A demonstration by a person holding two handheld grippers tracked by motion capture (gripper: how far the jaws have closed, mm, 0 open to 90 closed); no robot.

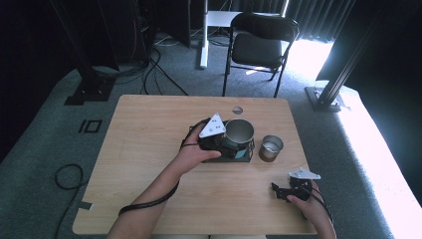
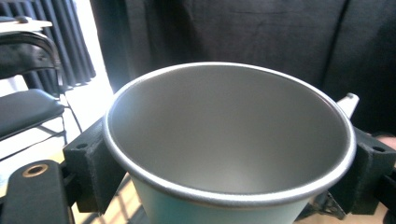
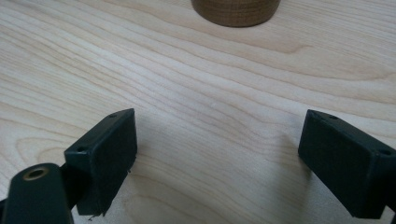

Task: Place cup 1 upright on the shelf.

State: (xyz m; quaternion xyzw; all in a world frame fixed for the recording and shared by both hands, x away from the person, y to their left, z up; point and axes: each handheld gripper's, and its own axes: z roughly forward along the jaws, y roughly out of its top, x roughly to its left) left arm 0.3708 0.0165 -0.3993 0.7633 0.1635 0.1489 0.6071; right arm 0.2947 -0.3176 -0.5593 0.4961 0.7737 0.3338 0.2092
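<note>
Steel cup [image 2: 229, 140] sits clamped between the left tongs' [image 1: 234, 142] pads, so a slack squeeze could tip it onto the small tin [image 1: 271, 147] beside it, while the right tongs [image 3: 217, 154] gape empty nearer the person.

Harsh daylight glare from right, dark surroundings; table [image 1: 149, 149] evenly lit, soft shadows, close-ups slightly blurred.

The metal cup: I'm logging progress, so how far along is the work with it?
Done: the left gripper has closed its jaws around the metal cup, just under the rim. In hand: the cup, empty inside, held above the black base. Left: whatever involves the small tin; the right gripper waits open above the table.
</note>
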